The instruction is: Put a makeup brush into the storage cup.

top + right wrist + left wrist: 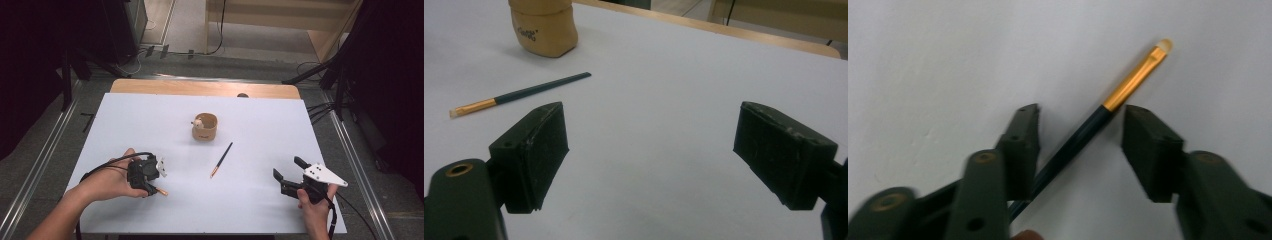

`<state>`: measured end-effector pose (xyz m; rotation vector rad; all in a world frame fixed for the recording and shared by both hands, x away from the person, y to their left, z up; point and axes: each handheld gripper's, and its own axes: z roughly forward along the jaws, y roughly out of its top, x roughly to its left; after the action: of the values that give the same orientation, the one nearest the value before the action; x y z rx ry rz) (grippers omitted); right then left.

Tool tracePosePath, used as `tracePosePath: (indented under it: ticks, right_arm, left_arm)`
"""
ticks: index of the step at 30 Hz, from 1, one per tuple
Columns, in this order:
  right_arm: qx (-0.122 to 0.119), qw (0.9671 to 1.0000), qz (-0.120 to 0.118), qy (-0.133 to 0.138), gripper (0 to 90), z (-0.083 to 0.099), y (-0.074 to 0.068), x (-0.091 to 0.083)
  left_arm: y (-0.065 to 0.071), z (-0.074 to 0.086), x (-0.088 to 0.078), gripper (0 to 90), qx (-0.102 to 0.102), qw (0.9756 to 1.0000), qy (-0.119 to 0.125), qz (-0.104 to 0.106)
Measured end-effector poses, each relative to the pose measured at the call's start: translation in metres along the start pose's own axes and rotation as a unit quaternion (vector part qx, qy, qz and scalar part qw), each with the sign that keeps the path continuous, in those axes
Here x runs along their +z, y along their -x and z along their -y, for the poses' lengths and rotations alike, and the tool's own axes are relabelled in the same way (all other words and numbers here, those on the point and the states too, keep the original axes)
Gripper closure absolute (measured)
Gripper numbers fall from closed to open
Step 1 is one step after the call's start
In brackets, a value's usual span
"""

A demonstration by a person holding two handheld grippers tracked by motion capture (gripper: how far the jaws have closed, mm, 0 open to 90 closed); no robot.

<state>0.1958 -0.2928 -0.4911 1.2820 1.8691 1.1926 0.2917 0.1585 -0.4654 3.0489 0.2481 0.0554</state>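
A brush with a dark handle, gold ferrule and pale tip lies on the white sheet between the jaws of my left gripper. The handle runs close along the left jaw; the right jaw stands apart from it. From above, the left gripper is at the front left, with the brush tip poking out to its right. A second brush of the same kind lies mid-table, also seen as the brush ahead of my right gripper. That right gripper is open and empty at the front right.
A tan cup stands behind the loose brush, with a small pale item in it; the cup is far left in the right gripper view. The white sheet covers the table, with a wooden strip at its far edge.
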Motion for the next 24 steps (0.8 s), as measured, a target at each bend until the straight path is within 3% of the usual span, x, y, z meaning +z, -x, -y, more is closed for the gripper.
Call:
tracePosePath:
  ticks: [1,2,5,8,11,15,19,24]
  right_arm:
    - [0.0,1.0,-0.001,-0.001,14.7,0.0,0.0,0.001]
    - [-0.001,1.0,-0.002,0.0,14.7,0.0,-0.001,0.001]
    - [-0.003,1.0,-0.004,0.0,14.7,0.0,-0.001,0.001]
    - [-0.002,1.0,-0.004,0.0,14.7,0.0,-0.002,0.001]
    - [0.0,1.0,-0.004,0.0,14.7,0.0,-0.002,0.0]
    - [0.0,1.0,-0.006,0.001,14.7,0.0,-0.002,0.0]
    - [0.001,0.9999,-0.011,0.002,14.7,-0.001,-0.002,0.0]
    - [0.0,0.9999,-0.01,0.005,14.7,-0.002,-0.004,0.0]
  left_arm:
    - [0.001,-0.001,0.0,63.7,0.009,1.0,-0.004,0.001]
    - [0.001,-0.003,-0.001,77.9,0.02,0.9998,-0.006,0.007]
    - [0.0,-0.005,0.0,84.0,0.028,0.9994,-0.01,0.016]
    - [-0.003,-0.004,0.0,84.3,0.024,0.9994,-0.007,0.023]
    - [-0.006,0.0,-0.001,84.4,0.003,0.9993,0.008,0.036]
    - [-0.009,0.003,-0.004,84.4,-0.01,0.9992,0.023,0.033]
    - [-0.009,0.003,-0.013,84.5,-0.024,0.9969,0.067,0.032]
    - [-0.01,0.003,-0.026,84.5,-0.034,0.9922,0.115,0.035]
